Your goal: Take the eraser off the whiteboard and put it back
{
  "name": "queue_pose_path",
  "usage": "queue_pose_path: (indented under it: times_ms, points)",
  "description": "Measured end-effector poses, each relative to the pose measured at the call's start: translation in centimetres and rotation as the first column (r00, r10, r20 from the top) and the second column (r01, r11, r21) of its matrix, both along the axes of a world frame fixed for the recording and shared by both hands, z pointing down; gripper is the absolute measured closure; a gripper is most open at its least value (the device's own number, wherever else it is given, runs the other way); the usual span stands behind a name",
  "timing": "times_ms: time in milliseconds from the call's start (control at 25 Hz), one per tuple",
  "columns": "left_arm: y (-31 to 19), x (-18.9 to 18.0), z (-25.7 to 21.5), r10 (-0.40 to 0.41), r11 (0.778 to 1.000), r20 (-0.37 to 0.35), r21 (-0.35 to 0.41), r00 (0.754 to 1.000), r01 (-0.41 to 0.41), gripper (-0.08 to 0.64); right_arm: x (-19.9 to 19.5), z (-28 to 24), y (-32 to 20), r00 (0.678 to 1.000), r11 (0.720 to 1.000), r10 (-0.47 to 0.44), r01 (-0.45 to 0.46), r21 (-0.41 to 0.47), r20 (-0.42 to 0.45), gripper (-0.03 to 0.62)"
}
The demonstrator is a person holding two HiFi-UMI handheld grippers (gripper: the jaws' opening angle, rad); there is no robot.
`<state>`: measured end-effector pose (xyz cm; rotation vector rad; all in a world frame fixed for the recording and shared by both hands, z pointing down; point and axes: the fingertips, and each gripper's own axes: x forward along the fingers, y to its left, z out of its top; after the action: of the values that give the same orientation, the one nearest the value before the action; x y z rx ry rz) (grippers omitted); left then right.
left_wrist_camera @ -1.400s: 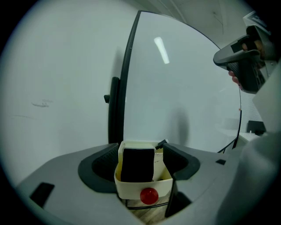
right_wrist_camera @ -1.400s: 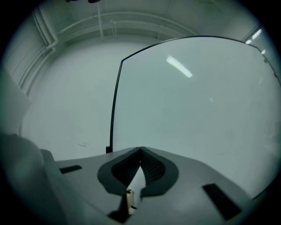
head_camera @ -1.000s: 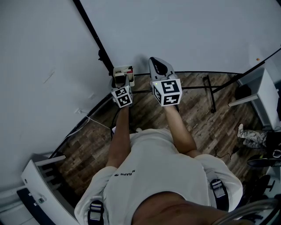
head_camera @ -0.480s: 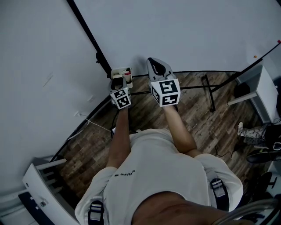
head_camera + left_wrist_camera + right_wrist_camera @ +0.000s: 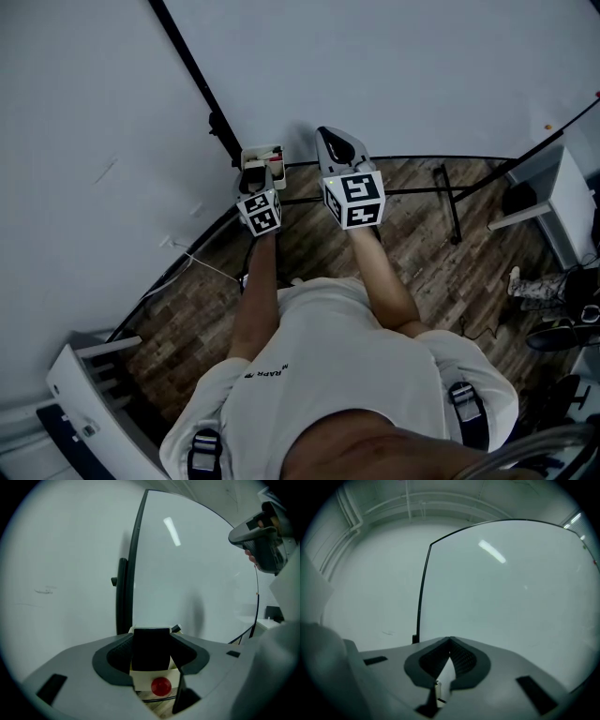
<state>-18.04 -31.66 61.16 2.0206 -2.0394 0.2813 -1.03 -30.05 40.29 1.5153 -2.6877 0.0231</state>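
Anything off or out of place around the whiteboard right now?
Nothing stands out. The eraser sits upright in its cream holder at the edge of the whiteboard. The jaws of the left claw have just been closing and grip the eraser. The right claw is shut and empty.

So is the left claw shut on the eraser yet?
Shut on it. The left claw has just been closing, and in the left gripper view both pads press on the black eraser in its cream holder.

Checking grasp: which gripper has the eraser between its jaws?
The left gripper: its jaws have just closed on the eraser; the right gripper is shut, empty.
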Motion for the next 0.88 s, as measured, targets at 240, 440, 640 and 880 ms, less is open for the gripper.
queue_pose_path:
  times_ms: [240, 440, 640, 880]
  points:
    - [0.6, -0.2, -2.2, 0.0, 0.999, -0.005, 0.033, 1.0, 0.001, 0.327, -0.4, 0.0, 0.2, 1.0, 1.0, -0.006, 0.006, -0.002, 0.006, 0.58]
    - [0.8, 0.2, -4.6, 0.033, 0.998, -0.008, 0.06, 0.999, -0.032, 0.327, -0.4, -0.2, 0.1, 1.0, 1.0, -0.003, 0.003, 0.004, 0.018, 0.58]
    - [1.2, 0.2, -7.1, 0.039, 0.995, -0.006, 0.095, 0.999, -0.038, 0.327, -0.7, -0.3, 0.1, 1.0, 1.0, -0.004, 0.004, 0.002, 0.02, 0.58]
    - [2.0, 0.7, -8.8, 0.048, 0.993, 0.008, 0.11, 0.999, -0.049, 0.327, -1.2, -0.4, 0.4, 1.0, 1.0, -0.011, 0.011, 0.004, 0.027, 0.58]
